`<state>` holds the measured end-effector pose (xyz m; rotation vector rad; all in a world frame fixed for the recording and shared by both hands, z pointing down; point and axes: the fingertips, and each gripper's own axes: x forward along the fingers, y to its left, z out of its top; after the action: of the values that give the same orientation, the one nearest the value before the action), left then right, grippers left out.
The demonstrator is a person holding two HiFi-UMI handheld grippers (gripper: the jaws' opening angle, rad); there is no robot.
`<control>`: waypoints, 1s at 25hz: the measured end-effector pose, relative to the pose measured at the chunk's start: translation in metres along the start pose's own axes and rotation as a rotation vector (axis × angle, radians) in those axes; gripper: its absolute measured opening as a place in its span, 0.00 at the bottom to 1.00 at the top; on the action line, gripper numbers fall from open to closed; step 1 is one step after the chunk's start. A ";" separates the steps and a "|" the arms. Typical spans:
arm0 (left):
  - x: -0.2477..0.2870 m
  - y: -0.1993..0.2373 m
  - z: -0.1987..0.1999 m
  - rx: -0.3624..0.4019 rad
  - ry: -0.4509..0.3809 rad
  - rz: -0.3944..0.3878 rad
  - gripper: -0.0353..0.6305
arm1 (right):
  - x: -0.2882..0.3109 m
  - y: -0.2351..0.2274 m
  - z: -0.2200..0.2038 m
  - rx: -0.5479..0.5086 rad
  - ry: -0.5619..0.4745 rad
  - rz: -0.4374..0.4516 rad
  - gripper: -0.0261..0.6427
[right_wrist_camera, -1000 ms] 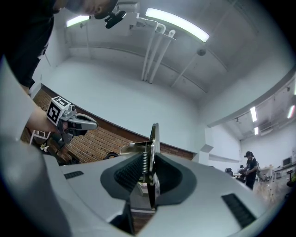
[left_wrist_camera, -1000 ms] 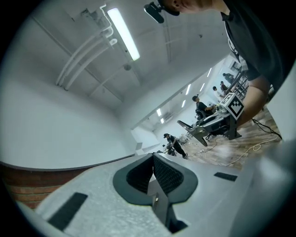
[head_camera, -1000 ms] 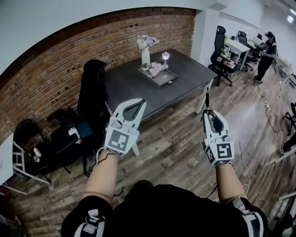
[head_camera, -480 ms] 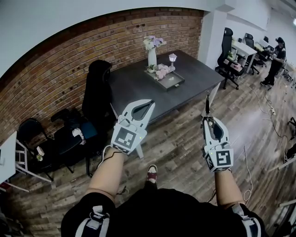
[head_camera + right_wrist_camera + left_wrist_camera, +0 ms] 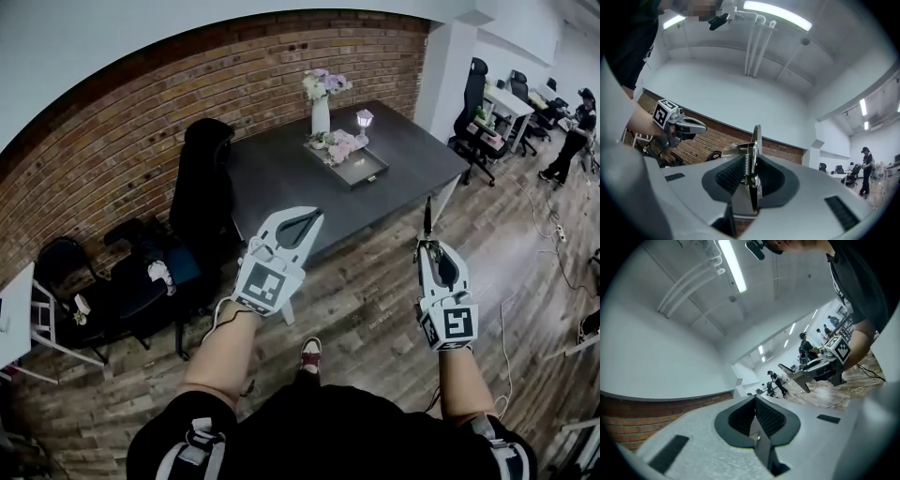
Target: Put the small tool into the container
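Observation:
In the head view my right gripper (image 5: 428,243) is held up in the air over the wooden floor, shut on a small metal tool (image 5: 427,214) that sticks out past its tips. The right gripper view shows that tool (image 5: 757,136), a thin blade with a spring, pinched between the pads. My left gripper (image 5: 308,215) is raised at the left, shut and empty; in its own view the left gripper (image 5: 755,402) has its pads together. A grey tray (image 5: 371,170) lies on the dark table (image 5: 281,173) ahead, well beyond both grippers.
A vase of flowers (image 5: 322,101) and a small lamp (image 5: 365,119) stand by the tray. A black chair (image 5: 204,187) is at the table's left end, with more chairs (image 5: 56,267) by the brick wall. Office chairs (image 5: 475,108) and a person (image 5: 575,131) are at the far right.
The table, tray and wall have slid right and closer in the head view. A shoe has come into sight on the floor. Both grippers stay raised, the right one still gripping the tool.

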<state>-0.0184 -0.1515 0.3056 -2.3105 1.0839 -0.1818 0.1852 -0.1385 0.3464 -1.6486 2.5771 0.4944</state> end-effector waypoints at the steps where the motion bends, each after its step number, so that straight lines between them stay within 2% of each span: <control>1: 0.004 0.006 -0.003 -0.002 0.000 0.006 0.06 | 0.008 0.001 -0.001 -0.001 -0.002 0.009 0.16; 9: 0.036 0.055 -0.031 -0.013 -0.003 0.033 0.06 | 0.064 -0.004 -0.009 -0.011 -0.008 0.027 0.16; 16: 0.081 0.097 -0.049 0.005 -0.019 0.011 0.06 | 0.117 -0.027 -0.014 -0.022 0.009 -0.017 0.16; 25: 0.129 0.175 -0.091 -0.011 -0.048 0.024 0.06 | 0.205 -0.037 -0.024 -0.054 0.005 -0.052 0.16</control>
<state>-0.0814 -0.3755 0.2685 -2.2988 1.0900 -0.1104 0.1326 -0.3398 0.3184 -1.7298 2.5389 0.5618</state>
